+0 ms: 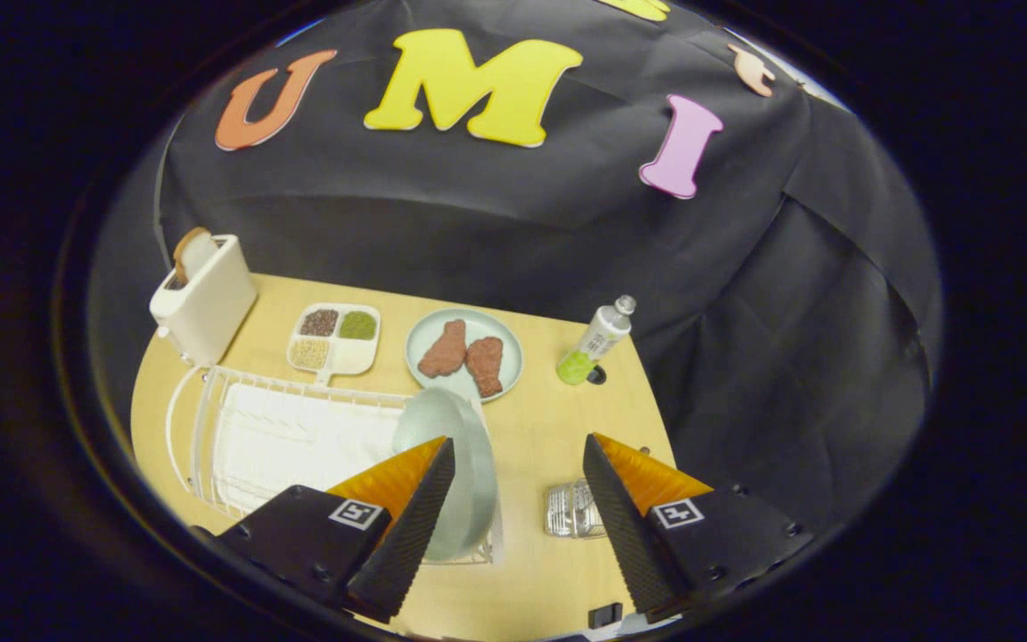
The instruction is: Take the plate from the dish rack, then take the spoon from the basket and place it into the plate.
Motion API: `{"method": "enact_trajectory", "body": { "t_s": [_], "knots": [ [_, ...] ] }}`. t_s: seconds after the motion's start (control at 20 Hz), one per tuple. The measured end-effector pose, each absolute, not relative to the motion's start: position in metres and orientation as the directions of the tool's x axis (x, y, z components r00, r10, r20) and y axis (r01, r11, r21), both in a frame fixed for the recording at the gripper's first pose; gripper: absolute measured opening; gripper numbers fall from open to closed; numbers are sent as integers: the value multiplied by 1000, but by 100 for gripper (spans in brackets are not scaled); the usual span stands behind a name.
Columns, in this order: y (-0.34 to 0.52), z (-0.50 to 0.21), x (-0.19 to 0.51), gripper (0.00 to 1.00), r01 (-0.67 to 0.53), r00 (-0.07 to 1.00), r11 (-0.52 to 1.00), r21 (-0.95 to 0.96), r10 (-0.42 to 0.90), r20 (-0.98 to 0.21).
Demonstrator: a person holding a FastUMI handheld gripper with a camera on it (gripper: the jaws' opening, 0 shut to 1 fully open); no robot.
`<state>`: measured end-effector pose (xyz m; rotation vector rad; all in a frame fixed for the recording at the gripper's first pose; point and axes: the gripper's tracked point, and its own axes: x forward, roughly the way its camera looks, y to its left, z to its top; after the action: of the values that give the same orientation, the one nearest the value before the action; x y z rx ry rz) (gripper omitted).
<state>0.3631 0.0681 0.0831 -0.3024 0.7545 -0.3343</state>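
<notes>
I see the plate standing on edge at the right end of the white wire dish rack, a pale grey-green disc tilted slightly, with its lower rim down among the wires. My gripper hangs over it with the jaws wide apart and nothing held: the left finger overlaps the plate's left side from my view, though I cannot tell whether it touches, and the right finger sits well off to the right over bare table. Beside the right finger lies a shiny, silvery basket, partly hidden by that finger; I cannot make out a spoon in it. The rack itself has a white tray under the wires. Beyond the plate stands a second, light-coloured dish carrying two brown pieces of meat. Left of that is a white divided tray with dark, green and yellowish fillings. At the table's far left corner is a cream toaster with a slice of bread sticking up. To the far right, a bottle with a green base leans near the table edge.
</notes>
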Motion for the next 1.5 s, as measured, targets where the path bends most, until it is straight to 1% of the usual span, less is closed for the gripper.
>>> {"method": "enact_trajectory", "body": {
  "t_s": [0.15,0.2,0.25,0.3,0.4,0.5,0.55,0.6,0.65,0.75,0.8,1.0,1.2,1.35,1.45,1.5],
  "knots": [
    [70,62,372,87,202,613,898,-392,-428,-664],
    [67,59,377,80,216,602,890,-401,-445,-663],
    [60,56,381,78,244,587,877,-414,-474,-657],
    [54,55,380,69,281,562,862,-421,-504,-656],
    [57,47,383,50,274,539,865,-421,-500,-677],
    [63,35,383,41,258,520,877,-406,-480,-707],
    [63,28,385,39,253,508,879,-405,-477,-718],
    [60,27,382,33,260,499,872,-415,-489,-715],
    [58,25,385,24,266,499,872,-411,-490,-715],
    [67,31,380,19,256,495,861,-440,-507,-705],
    [69,37,377,15,257,498,844,-471,-533,-684],
    [84,59,367,14,302,519,748,-590,-649,-556],
    [104,73,359,13,323,547,700,-637,-688,-478],
    [106,90,348,13,329,567,629,-704,-728,-385],
    [109,93,337,13,323,590,639,-698,-713,-379],
    [110,92,330,14,314,601,660,-682,-695,-396]
  ]
}}
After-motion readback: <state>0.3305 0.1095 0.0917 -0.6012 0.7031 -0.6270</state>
